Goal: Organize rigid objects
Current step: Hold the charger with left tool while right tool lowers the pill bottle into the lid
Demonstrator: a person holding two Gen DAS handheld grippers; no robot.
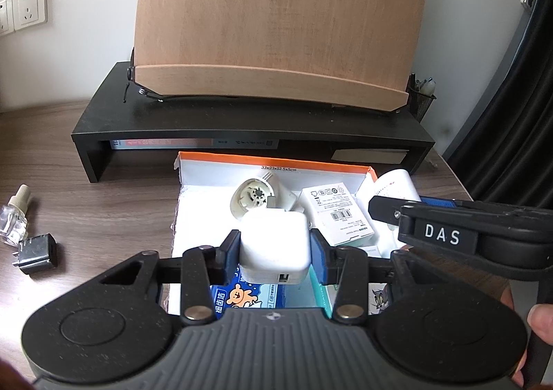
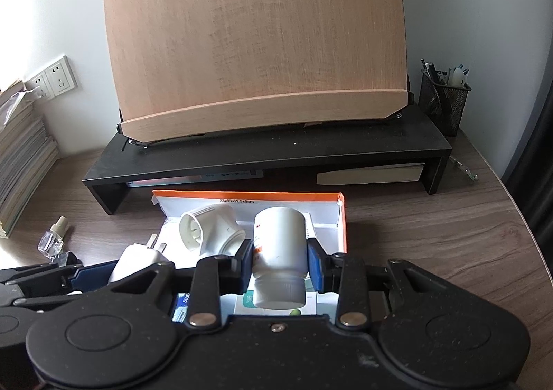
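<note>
My left gripper [image 1: 274, 253] is shut on a white USB charger cube [image 1: 274, 241], held just above an open white box with an orange rim [image 1: 276, 161]. My right gripper [image 2: 280, 260] is shut on a white plastic bottle [image 2: 280, 234], cap end toward the camera, over the same box [image 2: 249, 198]. Inside the box lie a round white plug adapter [image 1: 255, 200] [image 2: 207, 227] and a small labelled white carton [image 1: 337, 213]. The two grippers sit side by side; in the right wrist view the charger [image 2: 138, 258] shows at the left.
Behind the box stands a black desk riser [image 2: 276, 155] carrying a wooden book stand [image 2: 255, 44]. A mesh pen holder [image 2: 442, 99] is at the right, stacked books [image 2: 20, 161] at the left. A small glass bottle [image 1: 13, 217] and a black plug part [image 1: 36, 251] lie on the desk.
</note>
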